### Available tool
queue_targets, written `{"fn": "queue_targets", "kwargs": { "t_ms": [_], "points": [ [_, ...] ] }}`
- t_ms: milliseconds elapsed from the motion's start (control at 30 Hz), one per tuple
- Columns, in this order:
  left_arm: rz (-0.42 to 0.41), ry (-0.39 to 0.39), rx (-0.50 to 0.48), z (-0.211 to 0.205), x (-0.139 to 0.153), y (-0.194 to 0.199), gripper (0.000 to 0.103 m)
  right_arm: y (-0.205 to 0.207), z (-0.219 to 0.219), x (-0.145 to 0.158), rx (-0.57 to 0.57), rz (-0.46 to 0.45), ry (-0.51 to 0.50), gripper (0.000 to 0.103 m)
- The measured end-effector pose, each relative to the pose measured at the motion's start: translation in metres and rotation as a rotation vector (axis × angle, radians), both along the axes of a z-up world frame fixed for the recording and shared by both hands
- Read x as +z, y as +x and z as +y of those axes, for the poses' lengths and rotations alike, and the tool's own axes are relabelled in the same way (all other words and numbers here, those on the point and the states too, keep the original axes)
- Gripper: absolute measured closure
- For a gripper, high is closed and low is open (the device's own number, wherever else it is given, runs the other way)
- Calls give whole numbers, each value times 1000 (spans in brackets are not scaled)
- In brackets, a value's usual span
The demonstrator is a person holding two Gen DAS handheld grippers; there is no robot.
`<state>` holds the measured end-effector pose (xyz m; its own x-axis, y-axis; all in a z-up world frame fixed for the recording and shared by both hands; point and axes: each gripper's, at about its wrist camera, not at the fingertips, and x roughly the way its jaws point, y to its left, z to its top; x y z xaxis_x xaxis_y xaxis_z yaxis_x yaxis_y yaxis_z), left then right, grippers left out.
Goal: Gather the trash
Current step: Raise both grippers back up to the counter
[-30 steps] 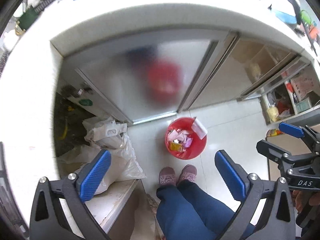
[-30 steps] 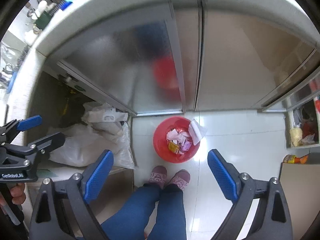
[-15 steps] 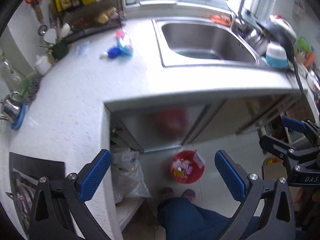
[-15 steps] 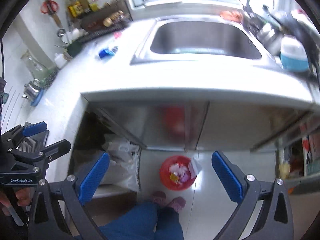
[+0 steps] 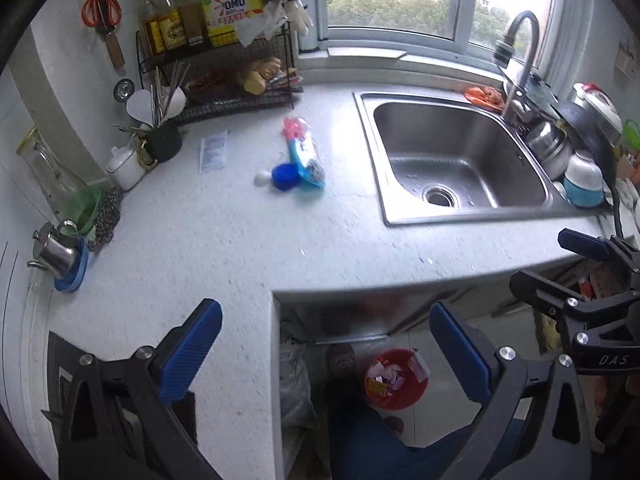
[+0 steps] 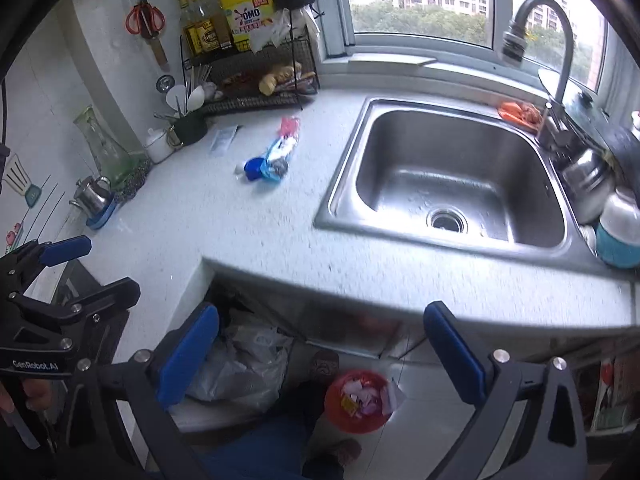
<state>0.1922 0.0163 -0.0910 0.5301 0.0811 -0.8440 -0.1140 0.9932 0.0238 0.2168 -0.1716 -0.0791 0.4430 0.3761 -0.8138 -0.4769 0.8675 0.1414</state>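
The left gripper [image 5: 326, 352] hangs over the counter's edge with its blue pads spread wide and nothing between them. The right gripper [image 6: 320, 350] also stands wide and bare; its jaws have just been opening. On the white countertop [image 5: 224, 240], left of the steel sink [image 5: 460, 160], lies a small cluster of trash: a blue bottle cap [image 5: 285, 176] touching a blue-and-white wrapper [image 5: 306, 158], with a pink wrapper [image 5: 294, 128] just behind. Down on the floor, beside the person's slipper [image 6: 325, 362], a red trash bin [image 6: 358, 400] holds scraps of wrappers.
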Motion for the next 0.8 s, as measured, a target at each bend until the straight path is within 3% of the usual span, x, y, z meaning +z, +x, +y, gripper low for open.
{"fn": "queue_targets", "kwargs": {
  "t_ms": [467,633,800],
  "points": [
    [67,-3,50,111,-14,142,0,126,101,-5,73,70,-55,1],
    [96,62,81,147,-37,193,0,169,136,-22,79,88,-95,1],
    [98,-17,83,179,-61,236,0,202,169,-43,101,126,-118,1]
  ]
}}
